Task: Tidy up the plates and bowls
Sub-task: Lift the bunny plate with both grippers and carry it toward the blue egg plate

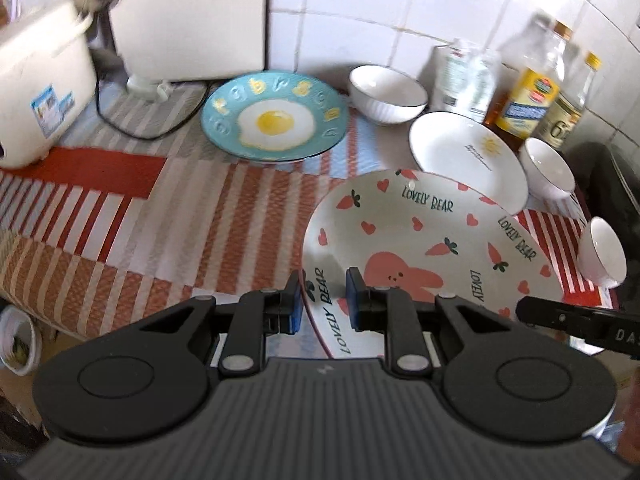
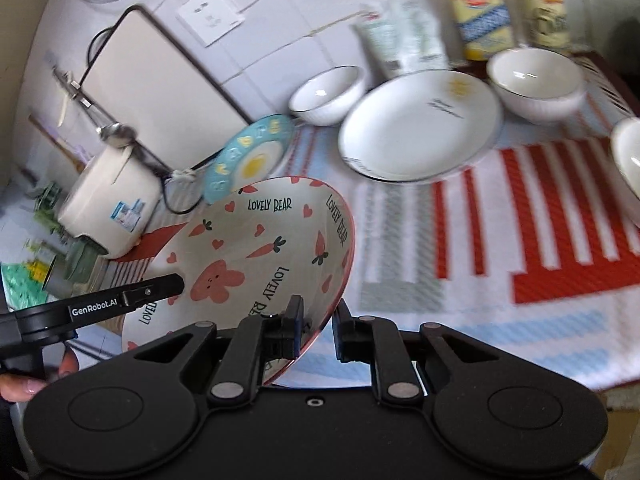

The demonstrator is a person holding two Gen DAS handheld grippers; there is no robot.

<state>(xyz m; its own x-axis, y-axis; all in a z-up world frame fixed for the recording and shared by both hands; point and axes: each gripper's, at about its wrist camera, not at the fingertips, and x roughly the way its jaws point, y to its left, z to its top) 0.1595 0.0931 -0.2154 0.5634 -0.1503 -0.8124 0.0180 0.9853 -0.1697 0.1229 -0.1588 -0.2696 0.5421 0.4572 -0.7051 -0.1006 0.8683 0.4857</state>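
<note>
A white plate (image 1: 400,232) with pink hearts, carrots, a rabbit and "LOVELY BEAR" lettering is held off the striped cloth by both grippers. My left gripper (image 1: 322,292) is shut on its near-left rim, blue pads either side of the edge. In the right wrist view the same plate (image 2: 260,248) tilts, and my right gripper (image 2: 318,320) is shut on its right rim. The left gripper's finger (image 2: 152,288) reaches in from the left there. A blue fried-egg plate (image 1: 276,120) lies further back. A white sun-print plate (image 1: 468,156) lies to the right.
Three white bowls (image 1: 386,94) (image 1: 548,168) (image 1: 602,252) stand on the striped cloth (image 1: 180,208). Oil bottles (image 1: 532,92) line the tiled wall at the back right. A cream rice cooker (image 1: 44,92) with its cord sits at the left, beside a white board (image 1: 192,20).
</note>
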